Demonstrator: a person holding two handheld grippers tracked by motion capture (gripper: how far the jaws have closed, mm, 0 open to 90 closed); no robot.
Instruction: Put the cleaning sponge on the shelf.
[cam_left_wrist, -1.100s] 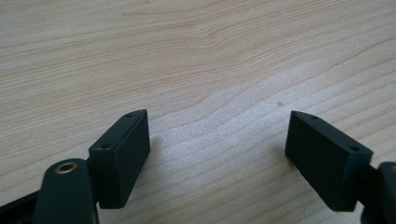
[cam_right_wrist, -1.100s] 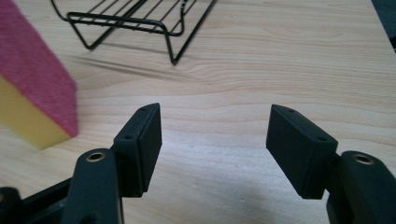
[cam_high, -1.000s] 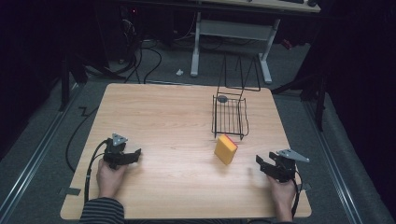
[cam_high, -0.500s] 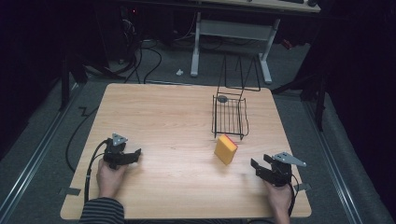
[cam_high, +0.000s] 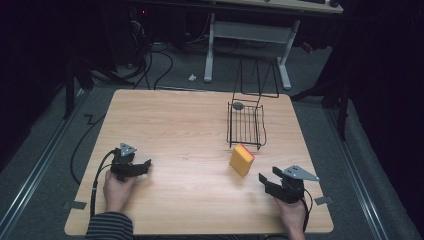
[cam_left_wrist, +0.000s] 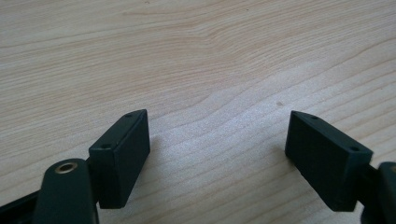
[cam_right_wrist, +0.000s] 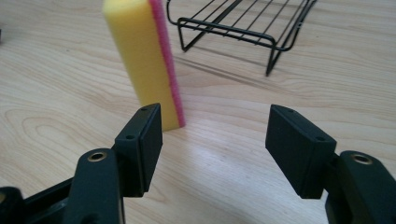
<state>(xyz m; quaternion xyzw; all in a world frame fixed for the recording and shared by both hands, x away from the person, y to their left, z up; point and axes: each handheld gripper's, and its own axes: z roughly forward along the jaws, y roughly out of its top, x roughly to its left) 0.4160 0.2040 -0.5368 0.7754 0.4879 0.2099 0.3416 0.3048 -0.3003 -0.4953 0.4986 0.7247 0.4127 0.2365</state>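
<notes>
**Sponge at risk of toppling**

Between the pads of the right tool (cam_right_wrist: 212, 149) nothing is held; its jaws stand partly open, low over the surface (cam_high: 175, 125), aimed just right of the sponge (cam_right_wrist: 142, 60). The sponge is seen standing on edge, yellow with a pink face, just ahead of the left pad and in front of the wire rack (cam_high: 246, 125), near but apart from it. The left tool (cam_high: 131, 166) is rested well apart at the surface's left, jaws wide, empty. From here the sponge could be knocked flat or pushed against the rack if the left pad is driven into it before the jaws are centred; a gap too narrow for its width would cause the same.
</notes>
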